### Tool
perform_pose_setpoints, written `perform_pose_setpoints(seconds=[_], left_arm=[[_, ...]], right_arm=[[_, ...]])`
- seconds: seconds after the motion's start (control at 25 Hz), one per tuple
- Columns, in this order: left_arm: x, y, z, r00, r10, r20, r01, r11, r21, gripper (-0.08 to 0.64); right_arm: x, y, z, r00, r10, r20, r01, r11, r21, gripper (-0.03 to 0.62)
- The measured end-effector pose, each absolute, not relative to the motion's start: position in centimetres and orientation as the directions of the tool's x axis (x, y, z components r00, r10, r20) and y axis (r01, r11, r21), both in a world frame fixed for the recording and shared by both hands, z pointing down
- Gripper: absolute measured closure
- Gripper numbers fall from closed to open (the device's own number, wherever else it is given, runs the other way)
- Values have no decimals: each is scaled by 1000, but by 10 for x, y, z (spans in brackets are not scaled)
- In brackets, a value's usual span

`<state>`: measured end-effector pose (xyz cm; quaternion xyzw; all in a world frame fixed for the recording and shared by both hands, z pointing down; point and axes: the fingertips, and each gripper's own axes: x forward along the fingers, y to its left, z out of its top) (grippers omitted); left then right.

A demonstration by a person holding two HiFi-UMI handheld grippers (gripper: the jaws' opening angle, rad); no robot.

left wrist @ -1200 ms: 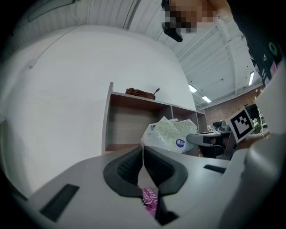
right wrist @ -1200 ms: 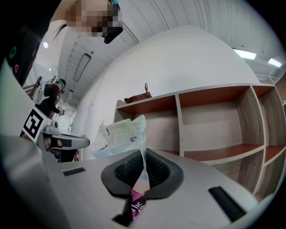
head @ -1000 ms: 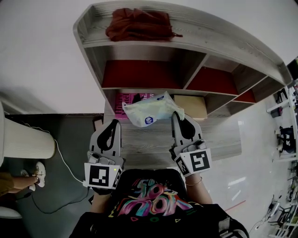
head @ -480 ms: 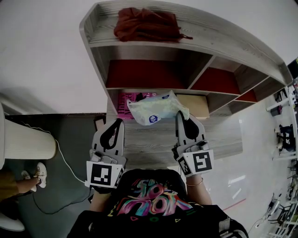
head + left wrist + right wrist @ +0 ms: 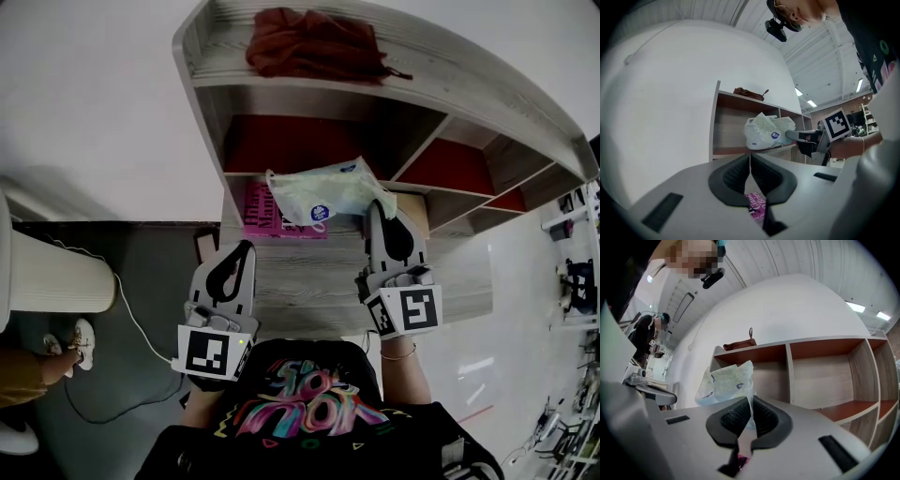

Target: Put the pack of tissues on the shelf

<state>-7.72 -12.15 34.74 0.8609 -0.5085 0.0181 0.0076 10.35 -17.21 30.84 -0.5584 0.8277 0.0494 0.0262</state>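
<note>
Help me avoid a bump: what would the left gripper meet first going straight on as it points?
Probably the shelf, around its leftmost compartment; the pack of tissues hangs off to the right of that line. Depth is unclear.

A white wall [image 5: 94,84] backs the grey wooden shelf [image 5: 459,80]. The floor [image 5: 159,272] is dark grey at left, glossy pale at right. Two strip lights [image 5: 812,103] glow overhead.
</note>
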Motion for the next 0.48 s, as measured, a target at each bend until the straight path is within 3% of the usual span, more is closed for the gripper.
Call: perform_pose_setpoints(seconds=[0.48], left_arm=[[-82,-116,355,451,-891,50,-893,-451,14,529]], right_arm=[[89,-222,299,-309,-938,-159,-951,302,62,574]])
